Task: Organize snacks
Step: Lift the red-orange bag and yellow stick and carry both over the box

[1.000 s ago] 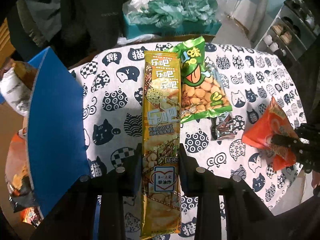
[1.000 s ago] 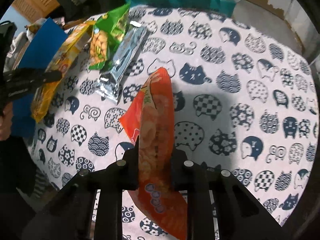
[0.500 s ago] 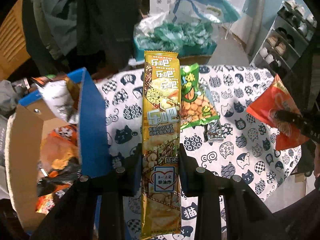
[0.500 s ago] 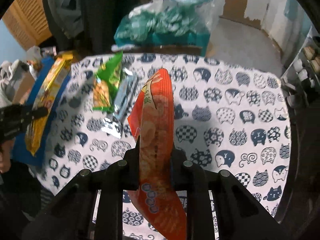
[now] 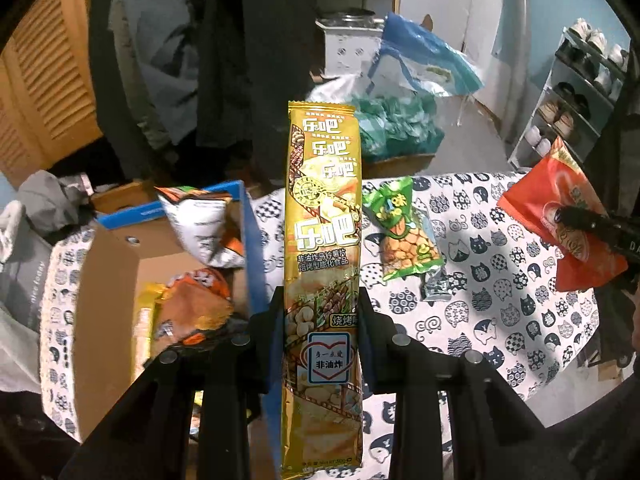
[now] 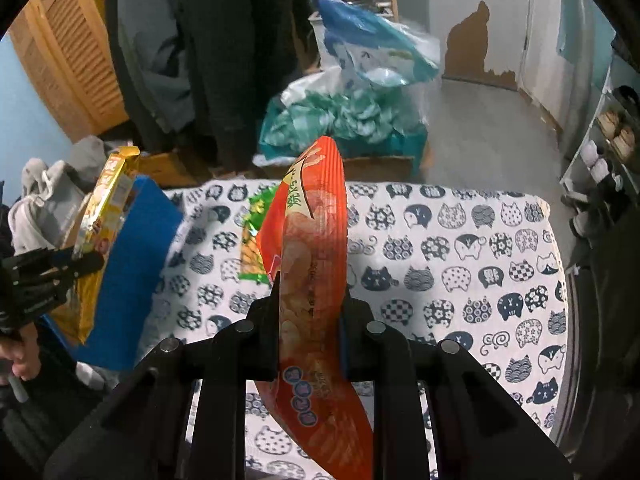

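Both hand-held grippers are busy: left one clamps a long gold snack pack, right one grips an orange chip bag above the counter.

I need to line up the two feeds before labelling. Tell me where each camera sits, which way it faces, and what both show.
Left wrist: sits on the left tool, facing across the cat-print table with the cardboard box at left; its own fingers clamp the yellow snack pack.
Right wrist: sits on the right tool, facing over the same table toward the room; its fingers clamp the orange snack bag.
Shared: the table, green peanut bag, both held snacks, and each other's tool.
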Motion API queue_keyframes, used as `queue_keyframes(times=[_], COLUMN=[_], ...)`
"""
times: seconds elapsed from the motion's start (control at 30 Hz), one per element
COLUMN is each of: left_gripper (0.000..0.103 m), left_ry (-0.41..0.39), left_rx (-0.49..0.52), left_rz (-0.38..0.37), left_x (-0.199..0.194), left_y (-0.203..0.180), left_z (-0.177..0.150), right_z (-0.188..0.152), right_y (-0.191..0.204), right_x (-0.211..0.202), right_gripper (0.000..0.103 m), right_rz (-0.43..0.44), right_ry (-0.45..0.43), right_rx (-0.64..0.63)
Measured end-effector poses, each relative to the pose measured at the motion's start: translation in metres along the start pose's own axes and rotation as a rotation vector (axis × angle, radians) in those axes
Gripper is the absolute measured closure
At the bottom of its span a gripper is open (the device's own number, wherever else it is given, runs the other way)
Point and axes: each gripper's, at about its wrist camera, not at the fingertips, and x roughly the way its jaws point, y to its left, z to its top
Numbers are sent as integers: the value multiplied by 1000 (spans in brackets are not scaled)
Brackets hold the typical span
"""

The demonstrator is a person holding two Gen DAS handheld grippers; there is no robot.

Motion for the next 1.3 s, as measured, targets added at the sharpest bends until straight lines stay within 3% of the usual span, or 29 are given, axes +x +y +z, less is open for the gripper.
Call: queue_keyframes(times=[0.57, 1.3], left_gripper=[72, 71], left_ry=[-48, 3], left_rx=[-85, -236], left_rz=[50, 155], left_x=[-36, -20], left_y=[60, 156], left_z=[-19, -55], right_z=[29, 50], right_y=[87, 230], right_x=[-1, 72], right_gripper=[84, 84], right_rz=[107, 239], right_ry=[-32, 87], right_rx=[-95, -236])
